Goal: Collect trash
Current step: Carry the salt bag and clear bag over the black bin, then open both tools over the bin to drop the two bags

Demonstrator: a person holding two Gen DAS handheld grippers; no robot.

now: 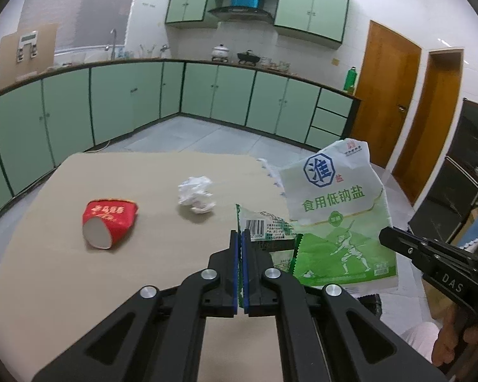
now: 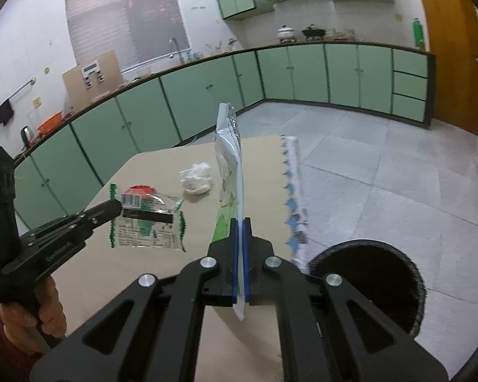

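My left gripper [image 1: 241, 234] is shut on a clear wrapper with green zigzag edges and a barcode [image 1: 264, 226], held above the table; it also shows in the right wrist view [image 2: 146, 219]. My right gripper [image 2: 241, 222] is shut on a white-and-green salt bag [image 2: 229, 159], held upright; the left wrist view shows its printed face [image 1: 337, 219]. A crushed red paper cup [image 1: 108, 222] and a crumpled white tissue [image 1: 196, 194] lie on the beige table [image 1: 143, 172].
A black round bin [image 2: 376, 277] stands on the floor at the table's right edge. A white-and-blue jagged-edged strip [image 2: 294, 191] lies along that edge. Green kitchen cabinets [image 1: 111, 102] ring the room, and wooden doors [image 1: 385, 92] stand at the right.
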